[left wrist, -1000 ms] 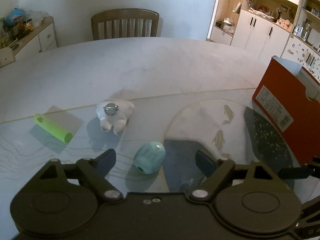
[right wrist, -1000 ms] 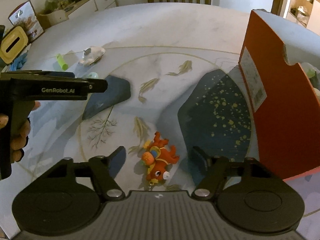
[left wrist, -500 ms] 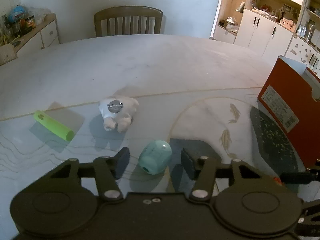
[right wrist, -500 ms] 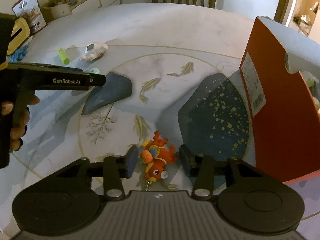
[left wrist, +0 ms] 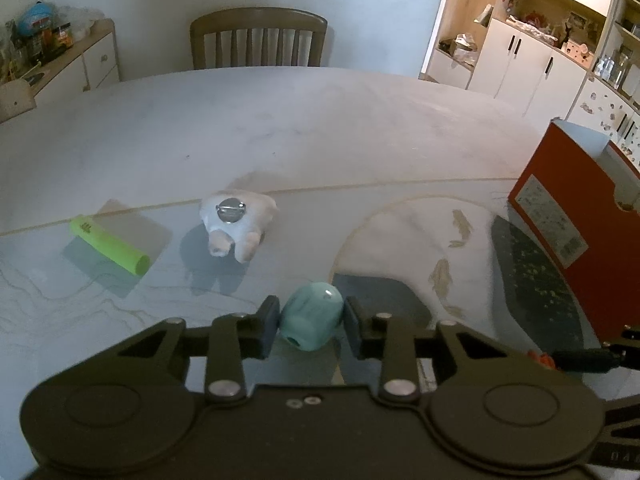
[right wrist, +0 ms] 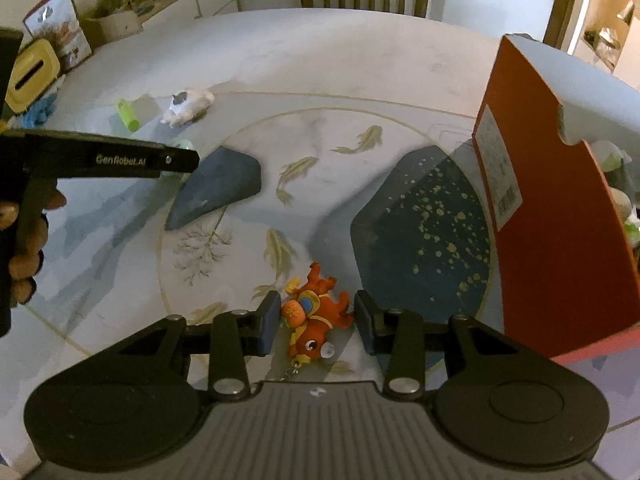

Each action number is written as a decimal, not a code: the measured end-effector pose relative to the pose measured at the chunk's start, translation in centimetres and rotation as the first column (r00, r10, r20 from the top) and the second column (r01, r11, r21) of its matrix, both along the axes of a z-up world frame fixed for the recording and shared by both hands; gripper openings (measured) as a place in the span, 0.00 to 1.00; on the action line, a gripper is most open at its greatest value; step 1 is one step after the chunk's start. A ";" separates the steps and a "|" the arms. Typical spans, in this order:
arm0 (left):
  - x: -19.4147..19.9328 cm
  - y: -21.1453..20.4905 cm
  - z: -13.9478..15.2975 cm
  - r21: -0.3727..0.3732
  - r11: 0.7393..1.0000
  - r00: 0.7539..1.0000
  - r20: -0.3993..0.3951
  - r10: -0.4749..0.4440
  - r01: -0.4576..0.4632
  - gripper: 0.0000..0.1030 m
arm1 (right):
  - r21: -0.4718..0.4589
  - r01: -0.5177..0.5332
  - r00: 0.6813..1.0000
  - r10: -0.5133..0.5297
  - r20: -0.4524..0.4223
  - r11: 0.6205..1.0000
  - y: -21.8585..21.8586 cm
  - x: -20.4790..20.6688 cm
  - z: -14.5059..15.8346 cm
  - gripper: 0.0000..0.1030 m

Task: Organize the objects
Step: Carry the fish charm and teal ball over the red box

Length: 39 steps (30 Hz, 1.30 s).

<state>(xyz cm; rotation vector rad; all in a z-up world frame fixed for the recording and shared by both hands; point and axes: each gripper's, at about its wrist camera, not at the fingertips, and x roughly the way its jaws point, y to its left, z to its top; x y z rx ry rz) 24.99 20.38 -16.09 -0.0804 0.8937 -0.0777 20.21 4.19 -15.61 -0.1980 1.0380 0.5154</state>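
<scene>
Left gripper (left wrist: 308, 322) jaws pinched on teal egg (left wrist: 311, 316), bottom center. Right gripper (right wrist: 316, 322) jaws nearly on red plush (right wrist: 314, 320), bottom center, w/ gaps. Risk imo: round egg squirts out.

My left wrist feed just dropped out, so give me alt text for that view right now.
The left gripper has its two fingers against the sides of a small teal toy on the marble-patterned table. Beyond it lie a white plush toy and a lime green tube. An open red cardboard box stands at the right.
</scene>
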 end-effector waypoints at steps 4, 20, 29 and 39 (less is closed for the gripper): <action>-0.5 -0.4 1.0 -0.011 1.000 1.000 -0.011 0.003 -0.003 0.32 | 0.035 0.015 1.000 -0.015 -0.006 0.999 -0.8 -0.4 1.1 0.38; -2.3 -5.1 6.5 -0.069 0.994 0.997 -0.007 -0.083 0.082 0.32 | 0.149 0.018 0.999 -0.022 0.025 0.989 -5.0 -2.6 8.3 0.38; -2.2 -9.9 9.9 -0.046 0.989 0.990 0.035 -0.140 0.142 0.32 | 0.165 0.017 0.999 -0.023 0.032 0.986 -8.9 -0.8 11.7 0.38; -0.9 -16.3 11.9 -0.032 0.983 0.982 0.064 -0.178 0.180 0.32 | 0.199 0.051 0.988 -0.079 0.133 0.979 -15.7 3.6 15.5 0.38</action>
